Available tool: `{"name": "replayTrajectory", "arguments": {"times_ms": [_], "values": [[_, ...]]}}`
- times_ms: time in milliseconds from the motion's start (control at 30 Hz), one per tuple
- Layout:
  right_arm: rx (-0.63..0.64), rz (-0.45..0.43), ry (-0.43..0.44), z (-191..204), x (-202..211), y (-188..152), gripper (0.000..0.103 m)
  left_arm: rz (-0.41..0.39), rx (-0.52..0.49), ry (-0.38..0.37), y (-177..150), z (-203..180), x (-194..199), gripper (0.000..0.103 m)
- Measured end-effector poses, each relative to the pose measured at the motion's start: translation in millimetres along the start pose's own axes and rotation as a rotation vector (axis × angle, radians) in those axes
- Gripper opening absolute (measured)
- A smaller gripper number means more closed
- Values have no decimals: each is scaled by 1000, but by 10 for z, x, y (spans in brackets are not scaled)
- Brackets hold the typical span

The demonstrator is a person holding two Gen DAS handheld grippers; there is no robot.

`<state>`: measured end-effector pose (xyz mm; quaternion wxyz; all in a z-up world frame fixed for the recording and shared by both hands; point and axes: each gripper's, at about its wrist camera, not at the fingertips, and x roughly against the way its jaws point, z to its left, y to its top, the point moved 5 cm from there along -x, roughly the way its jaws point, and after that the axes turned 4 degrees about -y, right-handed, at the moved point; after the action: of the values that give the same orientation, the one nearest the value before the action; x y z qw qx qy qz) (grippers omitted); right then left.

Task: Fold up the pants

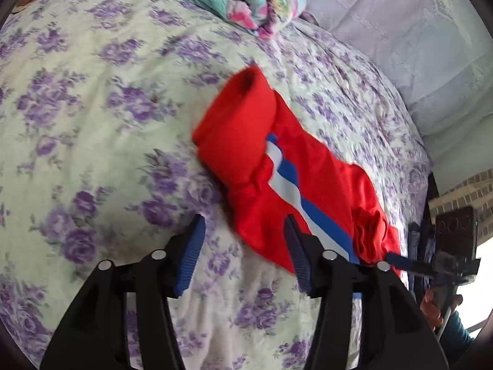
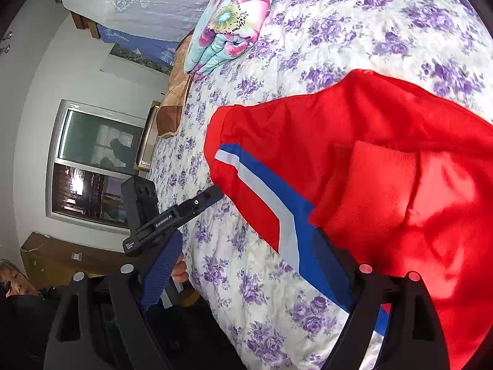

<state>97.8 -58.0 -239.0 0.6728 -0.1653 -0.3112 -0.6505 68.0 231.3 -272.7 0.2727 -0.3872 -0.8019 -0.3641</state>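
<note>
Bed: While both grippers are hovering low over it, the cream bedspread with purple flowers [image 1: 92,123] is carrying everything.
Quilt: a folded turquoise and pink flowered quilt [image 1: 222,0] is lying at the far edge of the bed, well apart from the garment.
Left gripper: the black left gripper with blue ribbed pads [image 1: 243,256] is hanging just above the bedspread with its fingers spread wide and nothing between them. Its right-hand finger is sitting at the near hem of the garment. In the right wrist view it is showing side-on, its tip [image 2: 215,192] meeting the striped corner of the cloth.
Pants: the red fleece pants with a blue and white side stripe [image 1: 246,129] are lying partly folded on the bedspread, running slantwise from the middle of the bed towards its right edge. One end is lying doubled over into a thick roll, and the other end is bunching near that edge.
Right gripper: the black right gripper with blue pads [image 2: 245,266] is also standing with its fingers spread apart, pinching nothing. Red cloth is draping over its right-hand finger, while its left-hand finger is hanging past the edge of the bed.
Sheet: a pale lilac lace sheet [image 1: 400,30] is lying beyond the right far corner.
</note>
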Motion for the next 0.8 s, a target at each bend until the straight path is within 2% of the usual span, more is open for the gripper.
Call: {"name": "replayTrajectory", "arguments": {"times_ms": [67, 167, 200, 333, 433, 500, 533, 567, 600, 633, 733, 800], "values": [[-28, -5, 14, -36, -47, -29, 86, -28, 37, -12, 40, 34, 36, 72], [-47, 1, 36, -30, -103, -57, 86, -35, -22, 43, 130, -17, -88, 73], [-42, 5, 38, -19, -109, -73, 86, -47, -15, 45, 179, -10, -139, 73], [-34, 11, 46, 23, -108, -71, 86, -123, 42, -17, 397, 88, -274, 73], [-46, 6, 37, -9, -70, -68, 86, -178, 111, -122, 517, 143, -331, 73], [-58, -8, 21, -60, -8, -69, 86, -193, 128, -161, 545, 151, -338, 69], [-65, -22, 14, -88, 44, -71, 86, -189, 123, -168, 544, 143, -340, 60], [-73, -41, 8, -120, 106, -65, 86, -178, 113, -174, 537, 132, -355, 43], [-81, -60, -11, -161, 172, -64, 86, -154, 118, -206, 527, 124, -382, 30], [-92, -73, -24, -201, 230, -72, 86, -144, 134, -236, 520, 126, -379, 26], [-133, -104, -41, -305, 397, -131, 86, -154, 101, -222, 533, 64, -307, 25], [-135, -163, -103, -388, 584, -154, 86, -157, 111, -222, 565, 77, -274, 24]]}}
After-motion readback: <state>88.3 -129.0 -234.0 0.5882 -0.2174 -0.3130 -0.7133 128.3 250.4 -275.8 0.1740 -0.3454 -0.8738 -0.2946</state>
